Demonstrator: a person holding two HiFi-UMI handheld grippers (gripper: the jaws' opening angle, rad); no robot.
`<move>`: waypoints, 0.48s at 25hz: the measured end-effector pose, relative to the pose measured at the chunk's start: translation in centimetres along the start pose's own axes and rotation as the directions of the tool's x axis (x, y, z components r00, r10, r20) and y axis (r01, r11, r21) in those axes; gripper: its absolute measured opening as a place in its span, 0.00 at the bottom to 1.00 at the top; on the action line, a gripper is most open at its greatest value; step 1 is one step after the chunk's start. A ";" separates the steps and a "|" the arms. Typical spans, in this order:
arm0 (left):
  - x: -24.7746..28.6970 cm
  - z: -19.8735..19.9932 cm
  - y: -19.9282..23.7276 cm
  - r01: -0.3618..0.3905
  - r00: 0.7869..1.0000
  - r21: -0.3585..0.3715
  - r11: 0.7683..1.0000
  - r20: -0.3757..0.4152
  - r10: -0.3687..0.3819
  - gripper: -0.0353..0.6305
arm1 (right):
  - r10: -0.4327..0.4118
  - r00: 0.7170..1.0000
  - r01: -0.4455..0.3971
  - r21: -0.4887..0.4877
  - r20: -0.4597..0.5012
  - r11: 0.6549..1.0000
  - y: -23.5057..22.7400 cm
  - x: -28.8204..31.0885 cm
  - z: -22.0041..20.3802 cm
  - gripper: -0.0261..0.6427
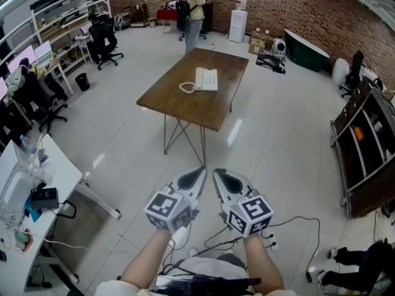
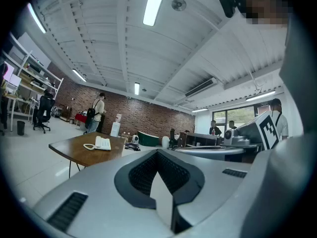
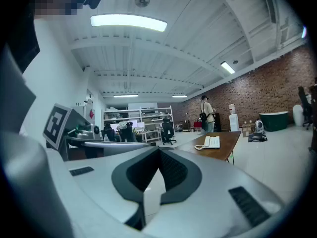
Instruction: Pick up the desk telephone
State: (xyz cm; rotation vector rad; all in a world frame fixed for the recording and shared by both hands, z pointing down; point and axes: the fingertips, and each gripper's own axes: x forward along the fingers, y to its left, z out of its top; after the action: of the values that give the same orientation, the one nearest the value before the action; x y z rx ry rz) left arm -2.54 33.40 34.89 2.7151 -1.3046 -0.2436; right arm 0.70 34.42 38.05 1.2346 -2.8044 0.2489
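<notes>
Telephone (image 1: 206, 79) sits on the table (image 1: 210, 113), well ahead of the clenched, empty left claw (image 1: 197, 172) and right claw (image 1: 218, 175).

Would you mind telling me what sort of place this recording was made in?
Probably an open-plan office or lab: monitors at the left, swivel chairs, metal shelving, and a wooden table with a white desk telephone.

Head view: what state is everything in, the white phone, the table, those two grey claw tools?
White desk telephone: handset on, lying untouched on the table.
Brown wooden table: upright, bearing the telephone.
Left grey gripper: shut, empty.
Right grey gripper: shut, empty.
</notes>
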 end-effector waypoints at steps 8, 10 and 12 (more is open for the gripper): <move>0.8 -0.8 1.4 0.003 1.000 -0.010 1.000 -0.016 -0.004 0.05 | -0.005 1.000 0.005 0.004 -0.002 1.000 -0.7 1.2 -0.3 0.04; 1.4 -1.0 1.7 0.009 1.000 -0.011 1.000 -0.020 -0.009 0.05 | -0.004 1.000 0.004 0.006 0.002 1.000 -1.2 1.6 -0.4 0.04; 2.2 -1.1 2.1 0.013 1.000 -0.002 1.000 -0.021 -0.013 0.05 | 0.001 1.000 -0.001 0.009 0.007 1.000 -1.9 2.2 -0.3 0.04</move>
State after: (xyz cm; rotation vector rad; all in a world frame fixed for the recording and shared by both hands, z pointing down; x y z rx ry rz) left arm -2.57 30.45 36.09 2.7171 -1.2812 -0.2167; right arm 0.63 31.65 38.90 1.2382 -2.8130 0.2583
